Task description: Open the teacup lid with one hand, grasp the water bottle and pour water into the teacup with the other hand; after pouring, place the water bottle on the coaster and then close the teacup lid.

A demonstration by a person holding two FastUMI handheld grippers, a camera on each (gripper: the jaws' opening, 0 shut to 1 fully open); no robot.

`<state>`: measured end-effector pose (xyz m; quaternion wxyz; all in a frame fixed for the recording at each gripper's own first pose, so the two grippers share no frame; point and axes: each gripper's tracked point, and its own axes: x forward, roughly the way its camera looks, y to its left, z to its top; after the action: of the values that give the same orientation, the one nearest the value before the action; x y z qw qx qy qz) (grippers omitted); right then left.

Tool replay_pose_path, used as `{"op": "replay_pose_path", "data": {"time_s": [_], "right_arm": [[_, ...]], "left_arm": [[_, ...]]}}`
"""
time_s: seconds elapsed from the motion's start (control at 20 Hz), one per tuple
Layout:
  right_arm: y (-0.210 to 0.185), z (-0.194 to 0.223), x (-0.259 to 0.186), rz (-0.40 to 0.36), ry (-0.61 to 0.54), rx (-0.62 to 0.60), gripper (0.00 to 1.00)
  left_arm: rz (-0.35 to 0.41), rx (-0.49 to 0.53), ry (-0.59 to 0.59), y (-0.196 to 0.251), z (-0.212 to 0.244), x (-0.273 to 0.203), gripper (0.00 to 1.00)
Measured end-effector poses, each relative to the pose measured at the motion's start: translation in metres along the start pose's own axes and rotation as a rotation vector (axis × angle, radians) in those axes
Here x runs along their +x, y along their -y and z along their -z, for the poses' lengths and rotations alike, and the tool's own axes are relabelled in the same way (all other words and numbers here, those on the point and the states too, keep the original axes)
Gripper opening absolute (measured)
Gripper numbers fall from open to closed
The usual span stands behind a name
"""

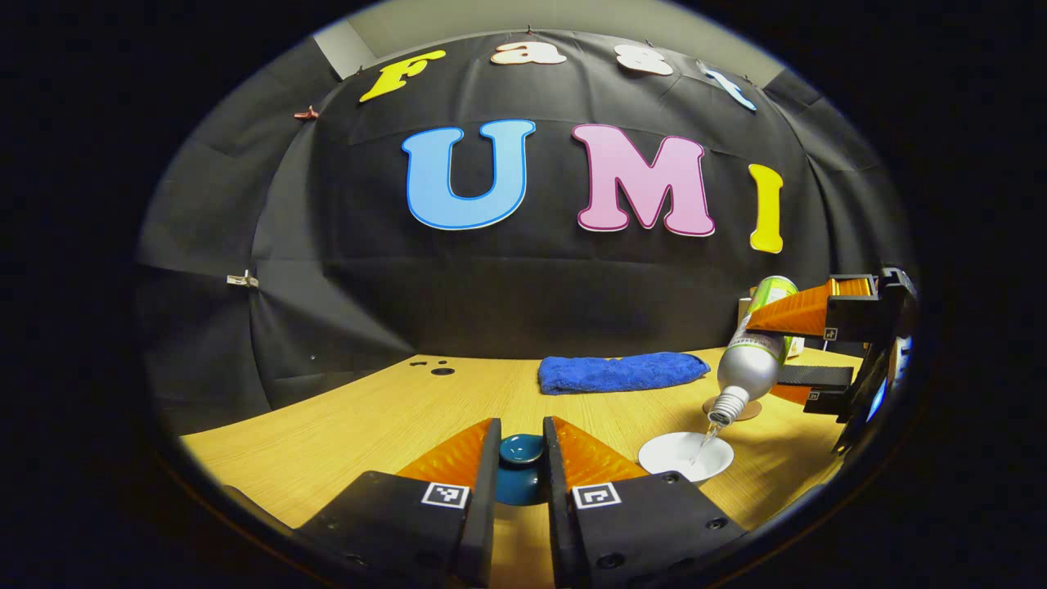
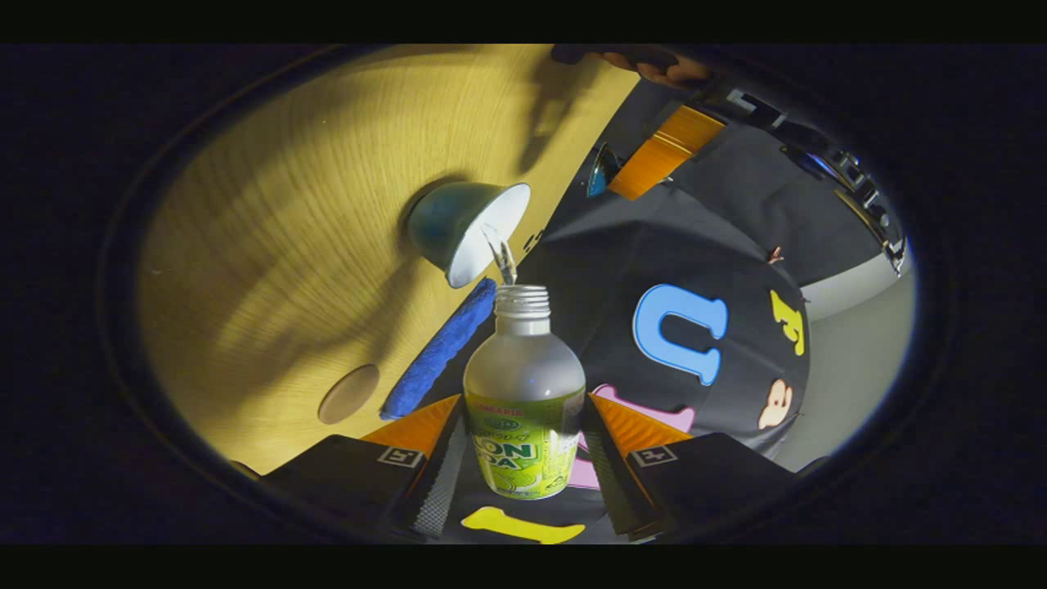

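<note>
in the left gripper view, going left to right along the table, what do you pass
teacup lid held between the left gripper fingers → blue towel → white-lined teacup → tilted water bottle → right gripper

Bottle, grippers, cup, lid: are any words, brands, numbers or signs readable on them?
Bottle: printed label, large letters cut off by the right gripper, small print blurred; no whole word reads.
Both the right gripper and the left gripper: square coded tags, no letters or numbers.
Cup, lid: no text.
</note>
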<state>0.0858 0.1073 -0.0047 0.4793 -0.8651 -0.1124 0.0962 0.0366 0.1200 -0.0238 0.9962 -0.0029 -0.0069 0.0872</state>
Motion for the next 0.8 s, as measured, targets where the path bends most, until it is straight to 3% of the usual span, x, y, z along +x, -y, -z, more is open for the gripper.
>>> {"op": "replay_pose_path", "data": {"time_s": [0.35, 0.4, 0.8], "right_arm": [[0.015, 0.0, 0.001, 0.064, 0.025, -0.111, 0.76], [0.017, -0.001, 0.0, 0.076, 0.028, -0.121, 0.76], [0.024, -0.001, -0.001, 0.101, 0.038, -0.146, 0.76]], "left_arm": [[0.0, 0.0, 0.0, -0.001, -0.001, 0.0, 0.35], [0.0, 0.0, 0.0, 0.0, 0.0, 0.0, 0.31], [0.0, 0.0, 0.0, 0.0, 0.0, 0.0, 0.31]]}}
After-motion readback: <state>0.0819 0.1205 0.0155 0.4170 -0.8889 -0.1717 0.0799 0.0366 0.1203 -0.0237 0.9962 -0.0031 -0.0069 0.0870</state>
